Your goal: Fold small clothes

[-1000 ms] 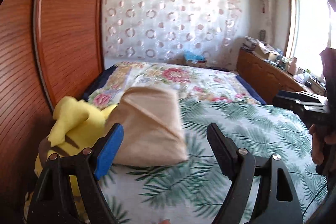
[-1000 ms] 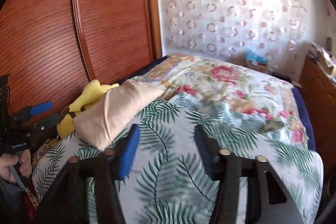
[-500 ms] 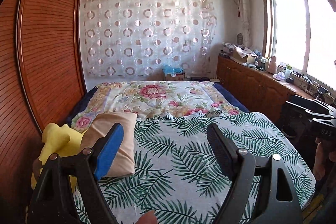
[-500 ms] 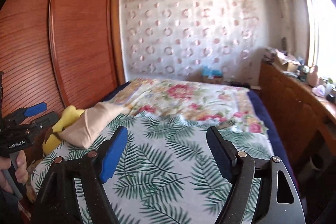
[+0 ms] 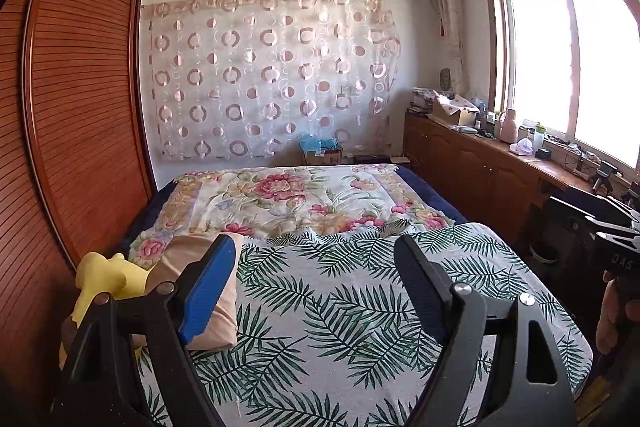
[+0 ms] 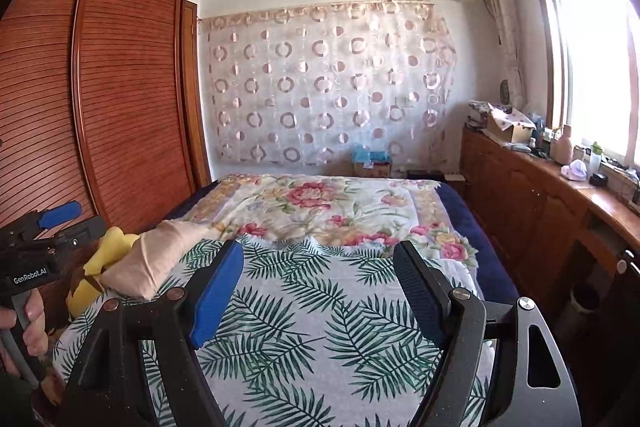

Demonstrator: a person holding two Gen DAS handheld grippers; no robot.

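Observation:
A folded beige garment (image 5: 218, 323) lies at the left edge of the bed, against a yellow plush toy (image 5: 108, 275). My left gripper (image 5: 314, 247) is open and empty, held above the fern-print sheet (image 5: 340, 327); its blue pad overlaps the garment in the picture without touching it. In the right wrist view, the same garment (image 6: 160, 259) lies far left beside the plush toy (image 6: 108, 247). My right gripper (image 6: 318, 249) is open and empty over the sheet (image 6: 320, 327), well away from the garment.
A floral quilt (image 5: 280, 199) covers the bed's far half. A slatted wooden wardrobe (image 5: 80, 107) runs along the left. A low wooden cabinet (image 5: 480, 167) with clutter stands under the window on the right. A hand (image 6: 24, 323) holds the left gripper's handle.
Both grippers have pulled back and risen from the bed, so the beige garment now looks smaller and farther. The right gripper's jaws stand wider than a second ago.

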